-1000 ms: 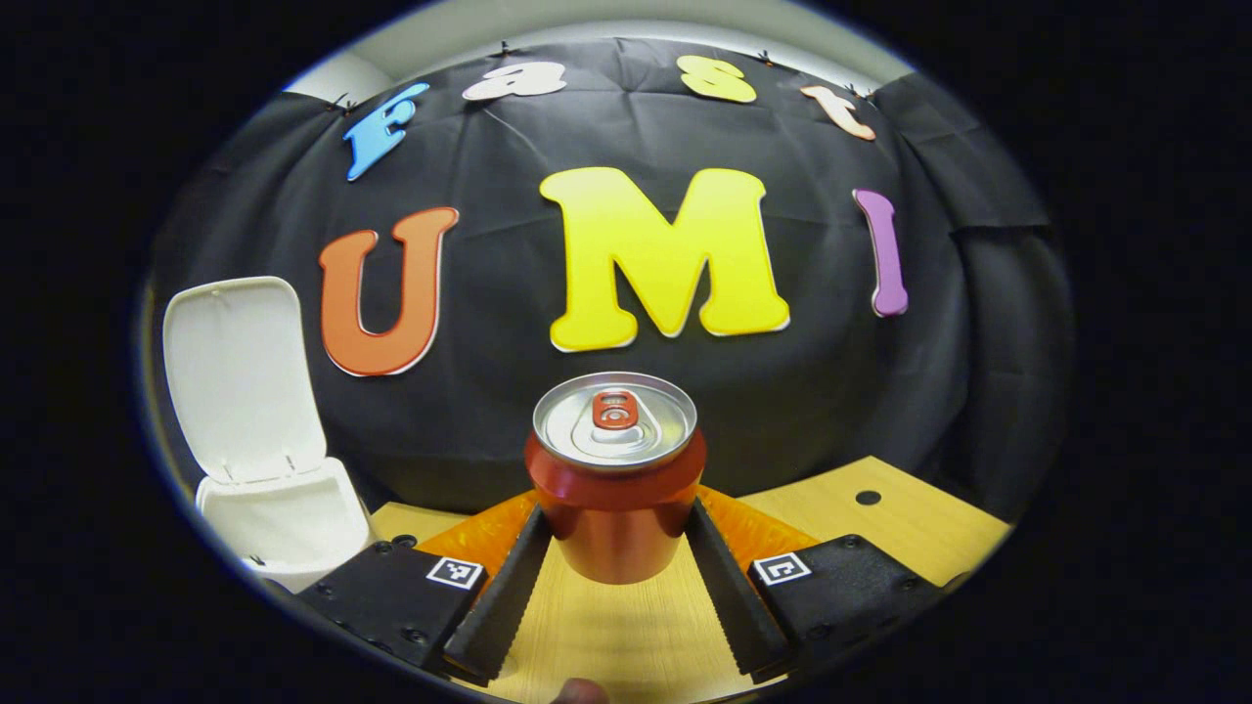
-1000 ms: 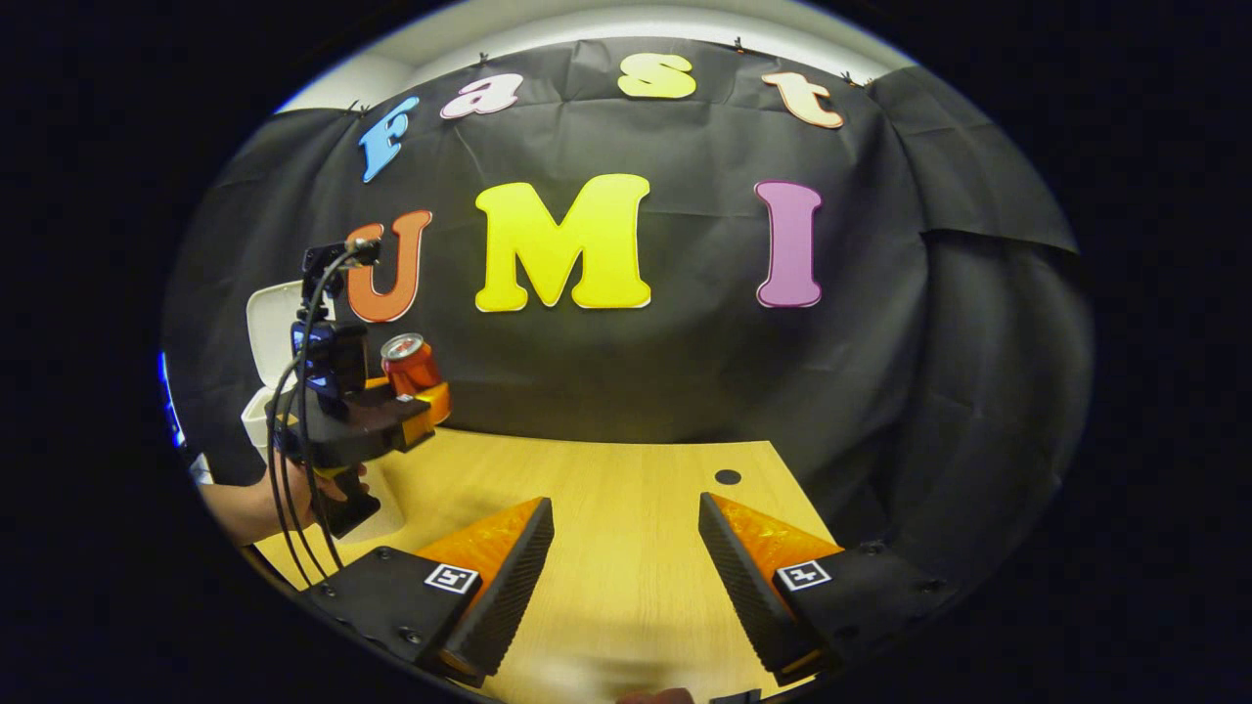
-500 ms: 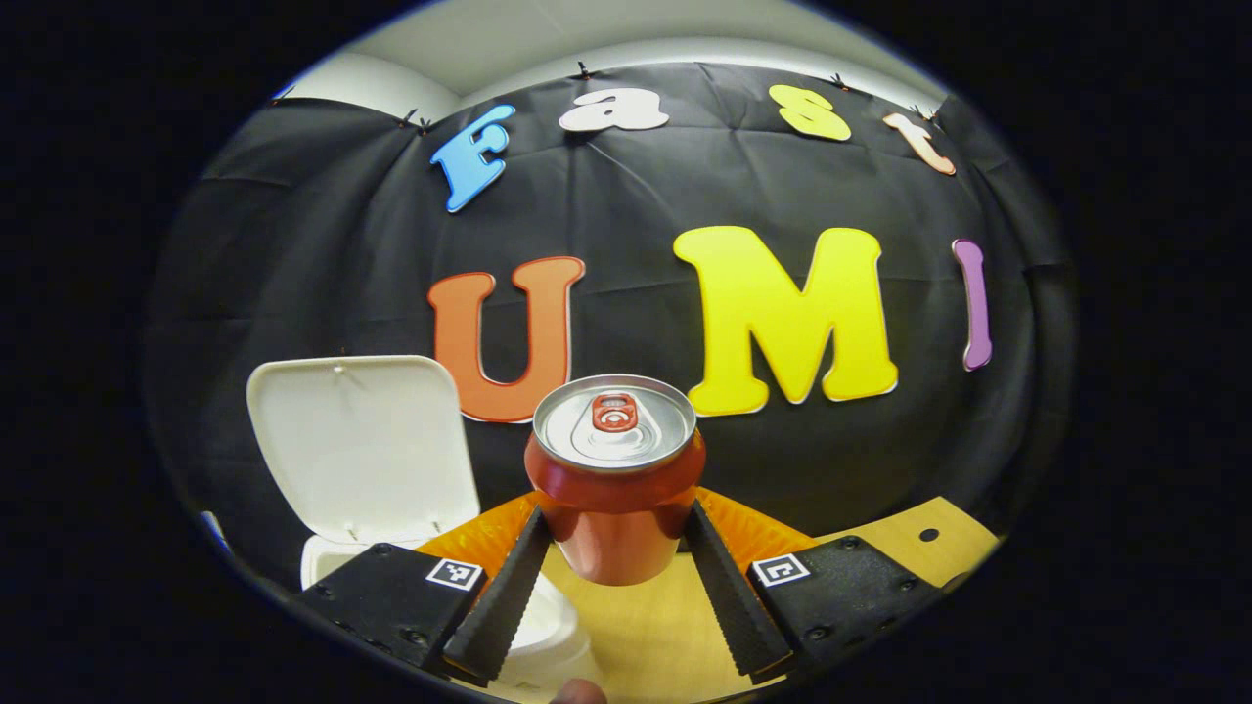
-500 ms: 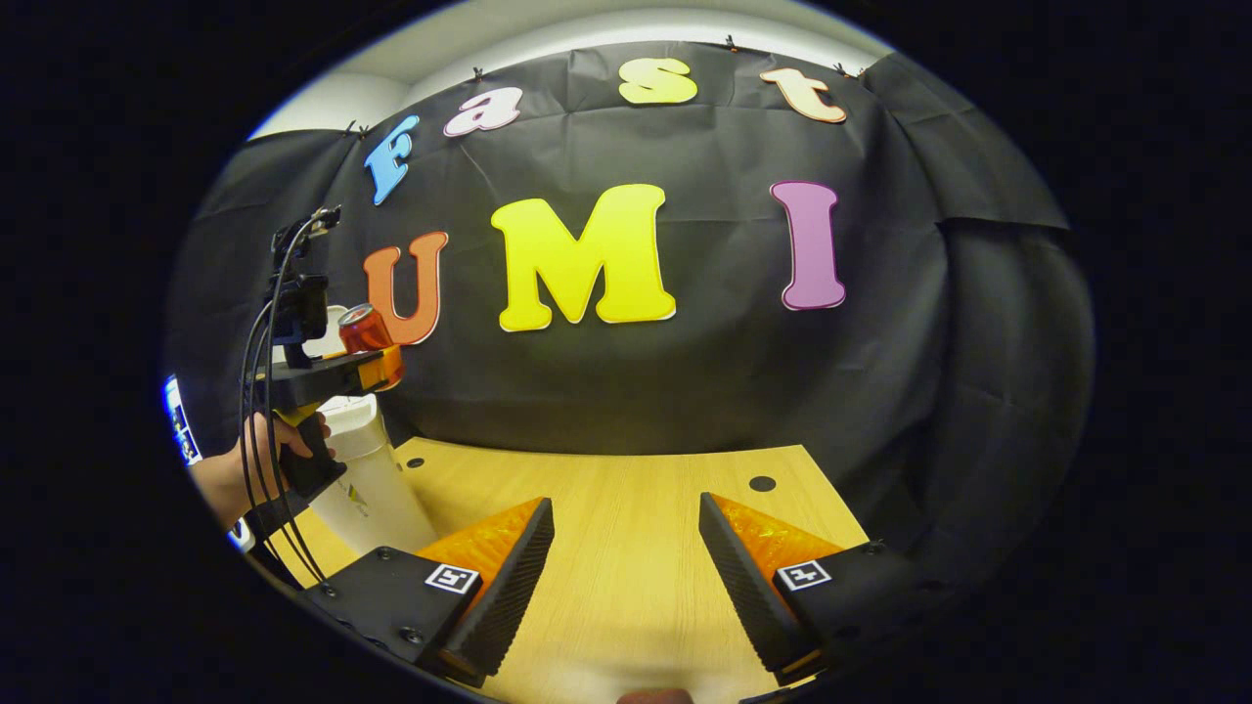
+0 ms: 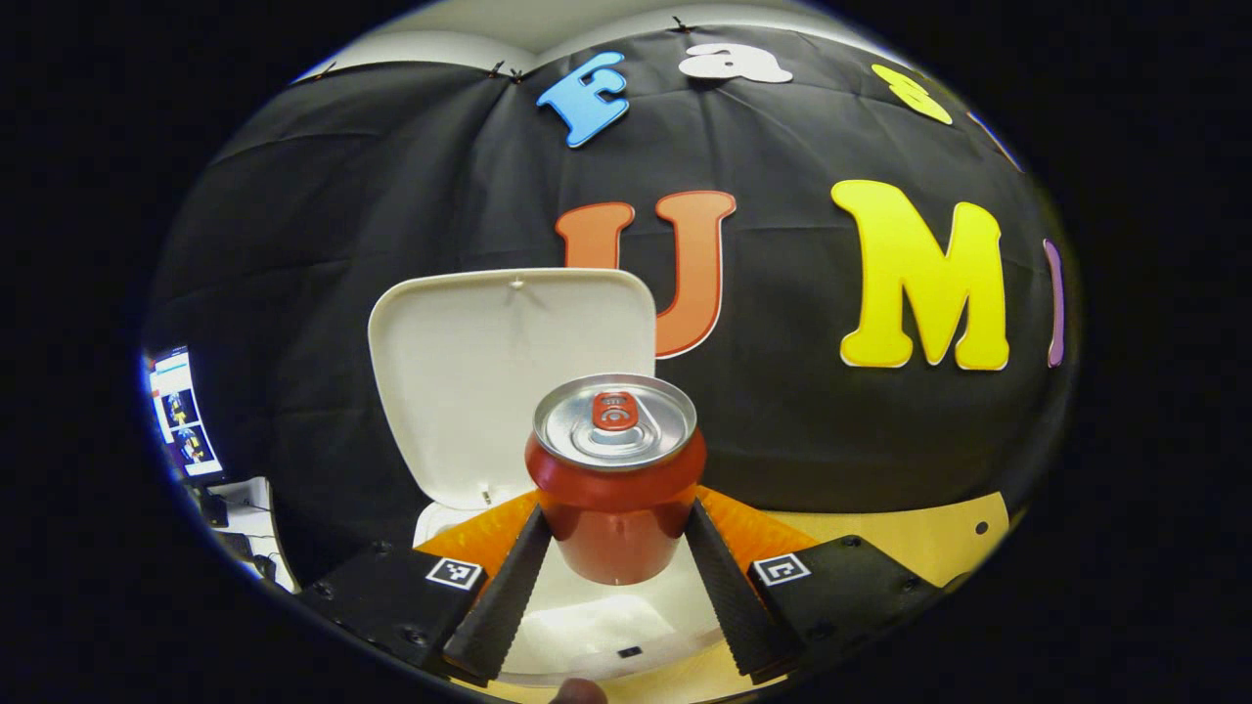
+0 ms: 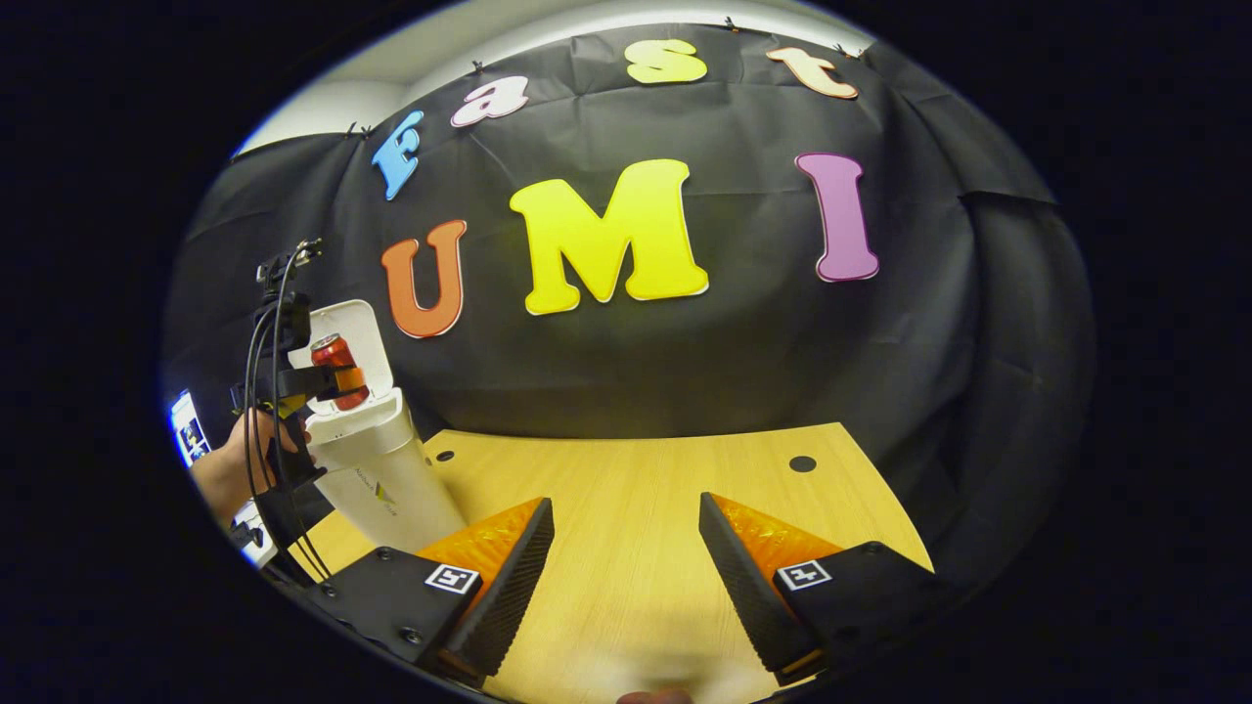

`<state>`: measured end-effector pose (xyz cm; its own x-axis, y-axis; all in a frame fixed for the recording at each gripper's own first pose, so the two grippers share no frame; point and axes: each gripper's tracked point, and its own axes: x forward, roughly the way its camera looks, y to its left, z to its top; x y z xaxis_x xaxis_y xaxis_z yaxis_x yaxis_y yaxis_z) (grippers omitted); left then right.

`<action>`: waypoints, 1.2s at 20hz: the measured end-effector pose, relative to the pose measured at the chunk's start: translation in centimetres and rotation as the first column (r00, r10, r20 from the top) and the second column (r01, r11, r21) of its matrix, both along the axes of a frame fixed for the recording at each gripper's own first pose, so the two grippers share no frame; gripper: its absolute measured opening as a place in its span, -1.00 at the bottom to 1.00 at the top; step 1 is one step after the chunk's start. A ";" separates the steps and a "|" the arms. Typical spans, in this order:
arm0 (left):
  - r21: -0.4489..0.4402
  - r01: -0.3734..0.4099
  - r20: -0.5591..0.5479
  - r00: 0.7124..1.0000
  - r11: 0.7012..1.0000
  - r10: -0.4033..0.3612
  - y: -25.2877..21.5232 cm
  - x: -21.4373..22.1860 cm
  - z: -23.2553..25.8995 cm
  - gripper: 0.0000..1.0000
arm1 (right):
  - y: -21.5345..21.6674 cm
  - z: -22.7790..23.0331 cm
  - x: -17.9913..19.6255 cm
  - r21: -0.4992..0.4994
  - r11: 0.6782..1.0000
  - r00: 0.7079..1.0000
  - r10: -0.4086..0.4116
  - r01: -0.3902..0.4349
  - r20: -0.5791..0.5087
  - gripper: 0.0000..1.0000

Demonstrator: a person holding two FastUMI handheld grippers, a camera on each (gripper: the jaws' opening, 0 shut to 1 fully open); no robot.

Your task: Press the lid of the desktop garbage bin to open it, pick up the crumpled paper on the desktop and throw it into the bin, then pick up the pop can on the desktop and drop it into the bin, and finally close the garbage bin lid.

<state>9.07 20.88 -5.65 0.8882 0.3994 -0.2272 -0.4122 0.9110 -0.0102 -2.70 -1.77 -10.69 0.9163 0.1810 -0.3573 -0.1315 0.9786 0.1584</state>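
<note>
Your left gripper (image 5: 614, 548) pinches the pop can (image 5: 615, 476) above the open bin (image 5: 587, 626) — release off-centre and it may clip the rim; right gripper (image 6: 626, 557) fingers spread, empty.

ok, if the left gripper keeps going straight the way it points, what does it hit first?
Probably the upright white plastic lid of the open garbage bin. The left gripper, shut on the red pop can, faces that lid, and the can would touch first. Depth is unclear.

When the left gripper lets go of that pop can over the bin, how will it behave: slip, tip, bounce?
The pop can, upright between the left gripper fingers, has smooth, glossy walls, so it would probably slide free cleanly. It hangs over the open bin, so it should drop in. Being rigid metal, it may clatter or tip.
</note>
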 end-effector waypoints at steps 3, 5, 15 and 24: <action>-0.021 -0.020 -0.040 0.999 1.000 0.019 0.9 -0.5 -1.3 0.70 | 0.4 -0.5 -0.1 -0.006 1.000 1.000 0.017 -0.017 -0.017 0.89; -0.040 -0.036 -0.058 0.998 0.999 0.034 1.4 -0.9 -2.1 0.70 | 0.5 -0.5 -0.1 -0.008 1.000 0.999 0.022 -0.022 -0.023 0.89; -0.069 -0.079 -0.103 0.992 0.995 0.071 2.3 -1.8 -3.6 0.82 | 1.4 -0.7 0.3 -0.007 0.999 0.998 0.052 -0.052 -0.032 0.89; -0.056 -0.157 0.037 0.986 0.986 0.160 1.3 -1.7 4.4 0.84 | 0.9 0.9 1.1 -0.013 0.997 0.997 0.077 -0.077 -0.007 0.89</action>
<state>7.41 22.14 -1.30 0.8237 0.5244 -0.2157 -0.5496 0.8319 -0.0761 -1.63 -0.90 -9.76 0.8972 0.2465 -0.3664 -0.2058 0.9675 0.1470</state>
